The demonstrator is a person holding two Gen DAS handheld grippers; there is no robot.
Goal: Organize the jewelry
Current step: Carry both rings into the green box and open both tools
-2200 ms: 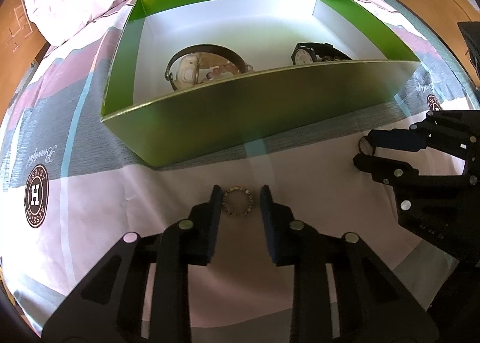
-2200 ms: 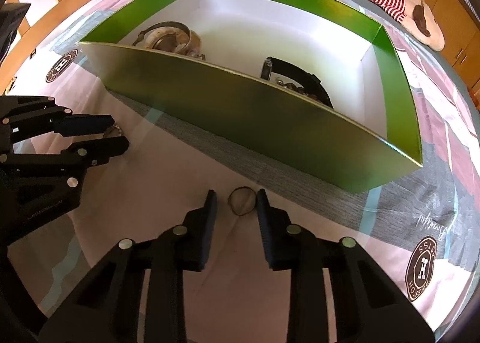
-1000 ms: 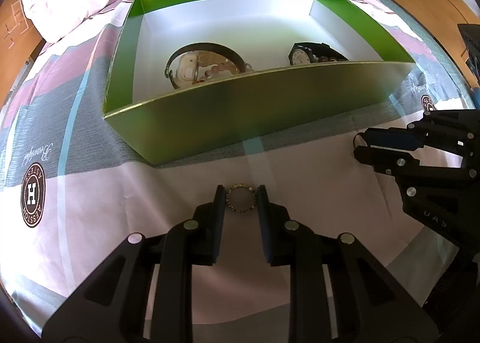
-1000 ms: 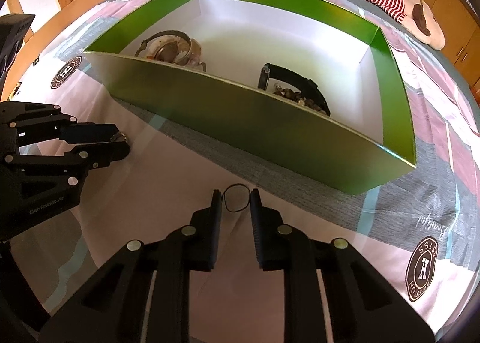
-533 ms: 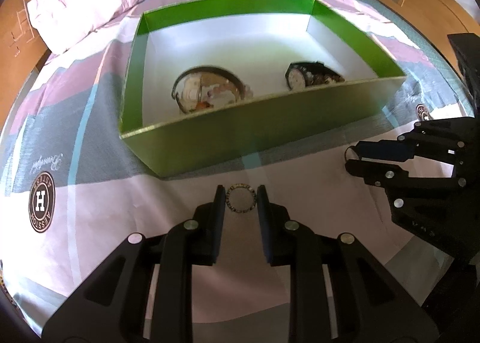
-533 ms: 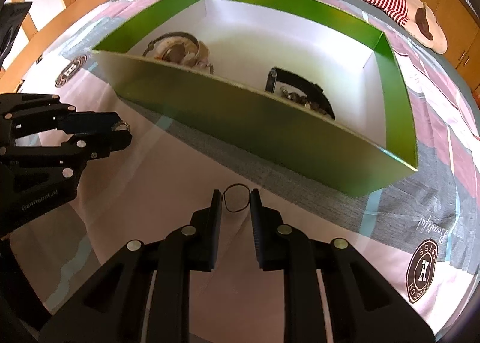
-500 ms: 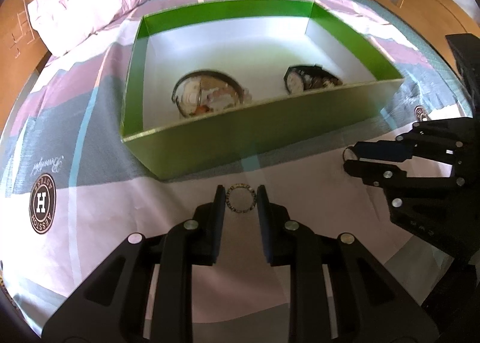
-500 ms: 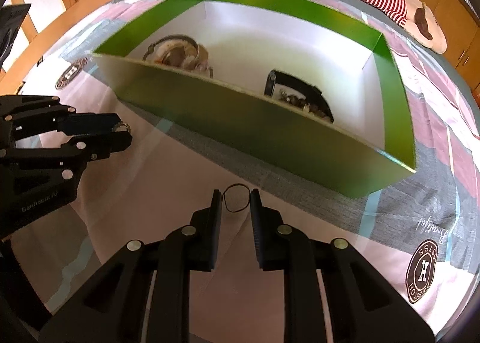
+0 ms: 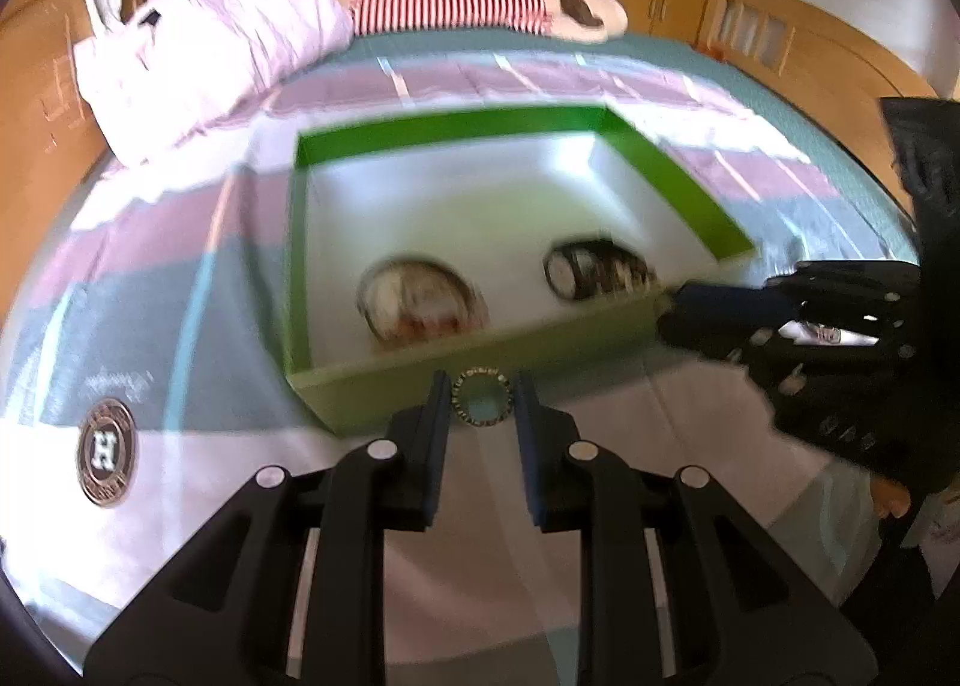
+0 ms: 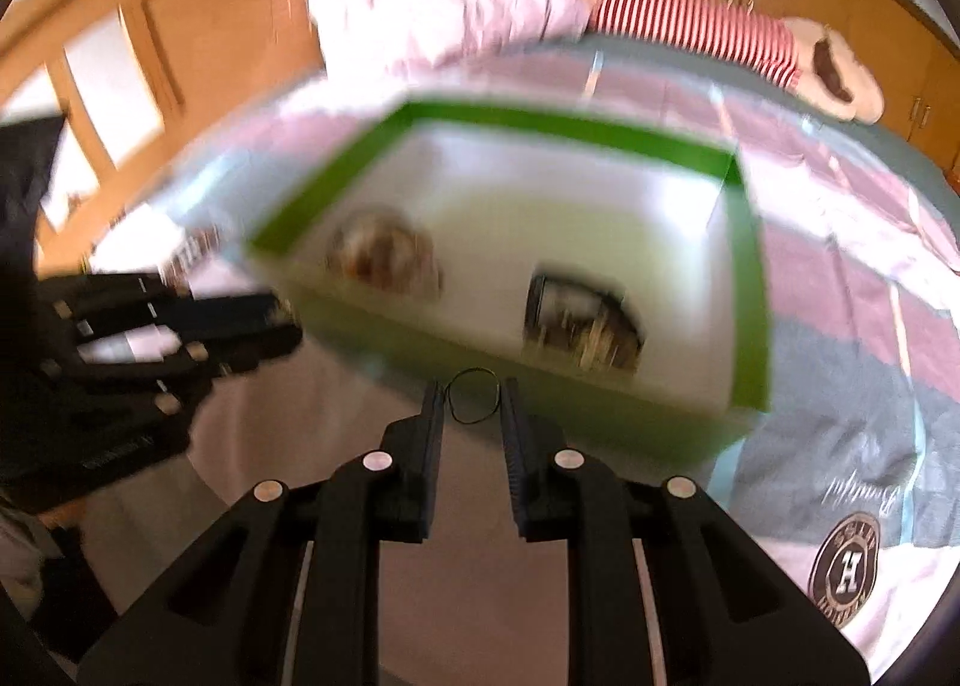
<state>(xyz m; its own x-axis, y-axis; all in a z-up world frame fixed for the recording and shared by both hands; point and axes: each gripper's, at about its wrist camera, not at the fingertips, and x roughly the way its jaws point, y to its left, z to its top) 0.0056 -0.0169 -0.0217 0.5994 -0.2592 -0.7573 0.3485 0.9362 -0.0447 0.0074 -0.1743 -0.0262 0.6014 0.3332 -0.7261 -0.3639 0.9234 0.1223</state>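
My left gripper (image 9: 481, 395) is shut on a small beaded ring (image 9: 465, 386), held in the air in front of the green box's near wall (image 9: 480, 356). My right gripper (image 10: 474, 395) is shut on a thin dark wire ring (image 10: 459, 377), also lifted in front of the green box (image 10: 750, 290). Inside the box lie a round bracelet bundle (image 9: 414, 299) at the left and a black watch (image 9: 594, 269) at the right. Each gripper shows in the other's view, the right one (image 9: 666, 314) and the left one (image 10: 282, 320).
The box stands on a bed with a pink, grey and white cover (image 9: 150, 290). A pink quilt (image 9: 204, 38) and a red-striped pillow (image 9: 444, 5) lie at the head. Wooden cabinets (image 9: 780, 38) surround the bed.
Both grippers have risen off the bedcover with their rings and tilted up, so more of the room shows. The views are blurred by motion.
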